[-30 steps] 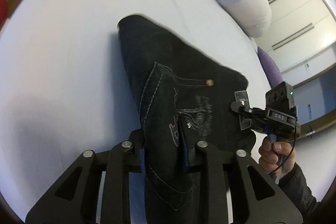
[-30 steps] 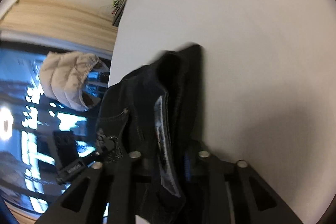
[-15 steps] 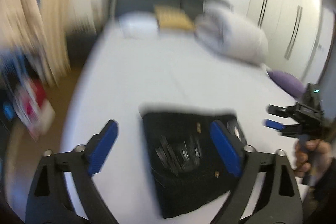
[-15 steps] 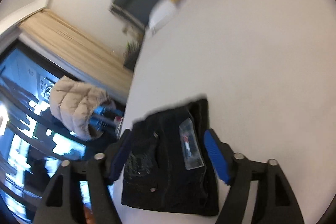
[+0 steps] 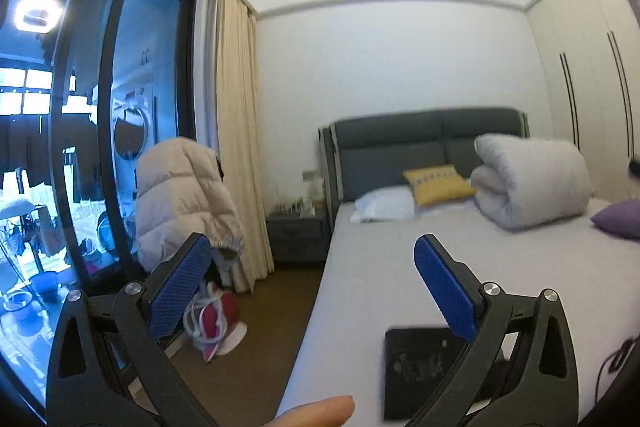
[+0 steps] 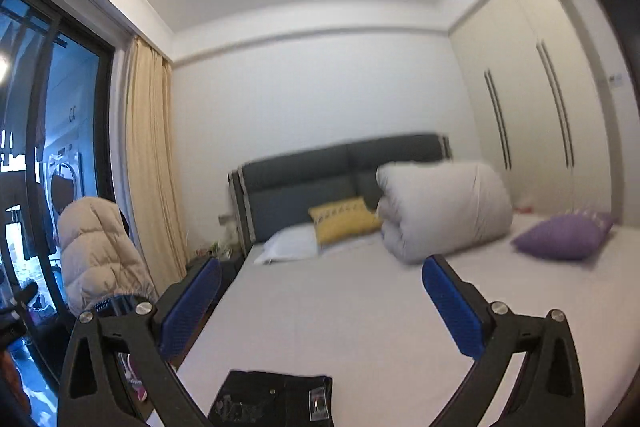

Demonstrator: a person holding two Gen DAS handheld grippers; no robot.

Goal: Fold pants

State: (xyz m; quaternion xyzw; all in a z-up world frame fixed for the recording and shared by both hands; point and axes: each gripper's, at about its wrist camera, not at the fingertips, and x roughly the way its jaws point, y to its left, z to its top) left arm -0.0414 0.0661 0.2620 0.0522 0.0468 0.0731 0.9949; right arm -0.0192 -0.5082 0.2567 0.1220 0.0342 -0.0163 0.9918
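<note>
The white bed (image 6: 360, 327) is filling both views, and the black jeans (image 6: 276, 403) are lying on its near edge as a compact folded rectangle, back pocket and label facing up. The left gripper (image 5: 312, 287) and right gripper (image 6: 320, 311) are hovering above them, fingers spread wide and holding nothing. Denim like this is probably handling heavy, fairly stiff and unslippery; pinching through every layer at a folded edge should be safest.
</note>
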